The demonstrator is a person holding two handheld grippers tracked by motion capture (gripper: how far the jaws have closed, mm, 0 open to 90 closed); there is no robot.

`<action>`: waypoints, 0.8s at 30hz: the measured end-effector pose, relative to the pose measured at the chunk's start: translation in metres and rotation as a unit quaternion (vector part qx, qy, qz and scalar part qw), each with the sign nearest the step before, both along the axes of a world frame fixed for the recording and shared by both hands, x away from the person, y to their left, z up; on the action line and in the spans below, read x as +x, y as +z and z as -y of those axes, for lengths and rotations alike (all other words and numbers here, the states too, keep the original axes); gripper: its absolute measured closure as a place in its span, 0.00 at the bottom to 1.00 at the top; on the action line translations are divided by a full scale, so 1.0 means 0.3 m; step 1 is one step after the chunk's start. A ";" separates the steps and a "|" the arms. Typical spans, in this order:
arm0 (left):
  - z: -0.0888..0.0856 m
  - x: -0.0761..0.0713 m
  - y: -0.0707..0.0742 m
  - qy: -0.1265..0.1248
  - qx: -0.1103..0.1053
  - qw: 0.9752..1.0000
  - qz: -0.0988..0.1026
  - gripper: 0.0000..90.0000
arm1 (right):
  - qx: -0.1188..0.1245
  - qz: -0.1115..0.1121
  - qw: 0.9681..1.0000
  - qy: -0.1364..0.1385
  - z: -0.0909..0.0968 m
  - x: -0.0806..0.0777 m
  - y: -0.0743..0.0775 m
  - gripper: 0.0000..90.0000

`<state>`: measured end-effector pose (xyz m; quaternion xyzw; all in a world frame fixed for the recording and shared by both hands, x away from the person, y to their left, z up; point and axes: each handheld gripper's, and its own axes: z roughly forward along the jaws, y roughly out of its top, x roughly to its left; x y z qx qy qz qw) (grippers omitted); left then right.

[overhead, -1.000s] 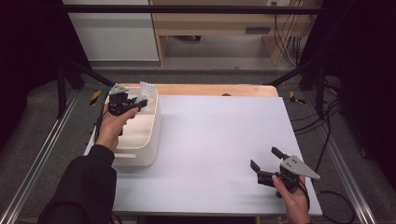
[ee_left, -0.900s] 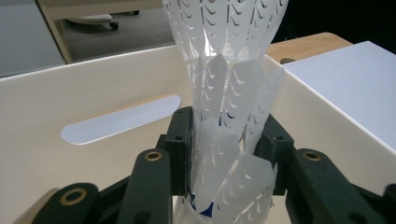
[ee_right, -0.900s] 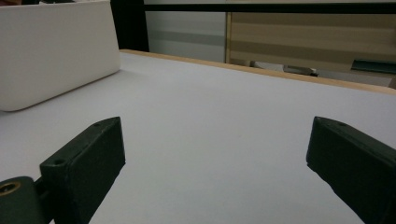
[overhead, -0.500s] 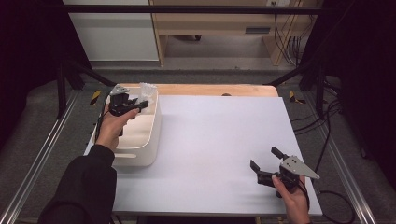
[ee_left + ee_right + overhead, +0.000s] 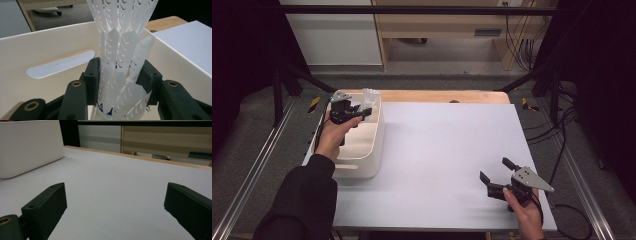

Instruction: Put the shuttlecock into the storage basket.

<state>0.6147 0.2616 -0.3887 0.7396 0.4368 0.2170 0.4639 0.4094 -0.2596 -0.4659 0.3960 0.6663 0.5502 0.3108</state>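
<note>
High view, left of frame: left gripper (image 5: 357,113) sits over the far end of the white bin (image 5: 367,165), same spot as 1 s ago; the shuttlecocks (image 5: 370,96) poke up at its tip as before. Jaws have just been opening, with the stack between them. Right gripper (image 5: 496,176), lower right on the white table (image 5: 437,145), hasn't moved vs the earlier frames; jaws spread wide, nothing in them.

Left gripper view gives what the high view can't: it's a nested stack of white plastic shuttlecocks, skirts w/ cut-out slots, blue marks low down, standing between the two pads (image 5: 92,80) inside the bin. Pads look to be against the skirts on both sides; can't tell how firmly. Right gripper view: both pads (image 5: 47,205) far apart, low over bare tabletop, bin wall at upper left.
</note>
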 end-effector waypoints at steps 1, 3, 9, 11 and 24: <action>0.001 0.002 0.000 0.000 0.002 1.000 0.000 0.63 | 0.000 0.001 1.000 0.000 0.000 0.000 0.000 0.05; 0.003 0.005 0.000 0.000 0.003 1.000 0.000 0.63 | -0.001 0.001 1.000 0.000 0.001 0.001 0.000 0.05; 0.000 0.009 -0.002 0.002 0.005 1.000 0.002 0.61 | 0.000 -0.001 1.000 -0.001 0.001 0.001 -0.001 0.05; 0.003 0.011 -0.002 0.000 0.004 1.000 0.003 0.61 | 0.000 -0.004 1.000 0.000 0.000 0.001 -0.002 0.05; 0.009 0.019 -0.010 -0.008 -0.006 1.000 0.003 0.56 | 0.002 -0.006 1.000 0.002 -0.002 0.003 -0.004 0.05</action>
